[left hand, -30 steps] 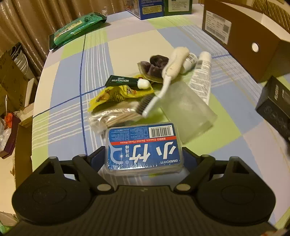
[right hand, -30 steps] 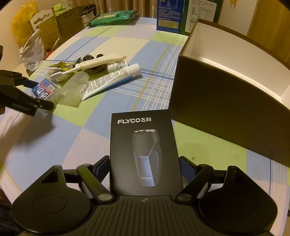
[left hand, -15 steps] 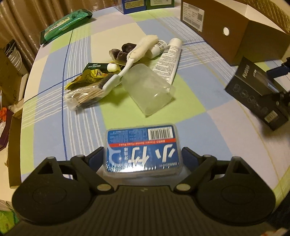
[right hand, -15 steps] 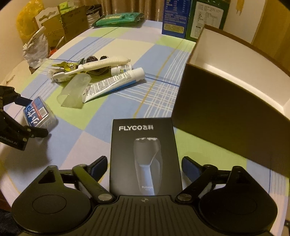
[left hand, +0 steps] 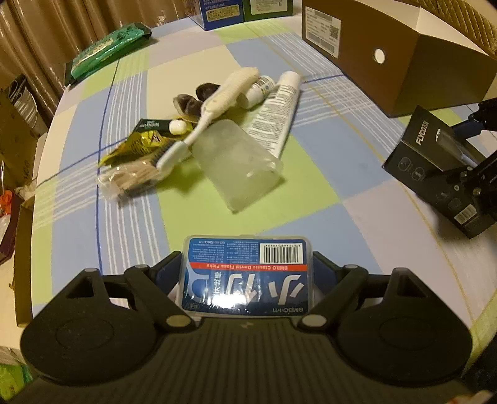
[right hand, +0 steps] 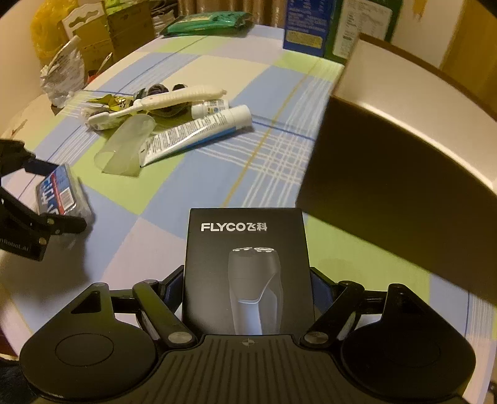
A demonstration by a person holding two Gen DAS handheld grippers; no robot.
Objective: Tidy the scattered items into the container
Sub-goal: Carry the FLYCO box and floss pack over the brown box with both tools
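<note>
My left gripper (left hand: 247, 273) is shut on a blue floss pick box (left hand: 245, 275) and holds it above the table; it also shows in the right wrist view (right hand: 59, 195). My right gripper (right hand: 248, 289) is shut on a black FLYCO shaver box (right hand: 248, 267), seen from the left wrist too (left hand: 435, 164). The open brown cardboard box (right hand: 388, 149) stands at the right. A pile lies mid-table: toothbrush (left hand: 214, 105), toothpaste tube (left hand: 273, 115), frosted plastic cup (left hand: 236, 164), small bottle (left hand: 259, 90), yellow packet (left hand: 139, 143).
A green wipes pack (left hand: 108, 52) lies at the far left of the checked tablecloth. Blue and green cartons (right hand: 313, 28) stand at the back edge. Bags and cardboard (right hand: 62, 74) sit off the table's left side.
My left gripper has lifted the floss box and pulled it back from the pile. My right gripper has raised the shaver box and moved it toward the brown box.
</note>
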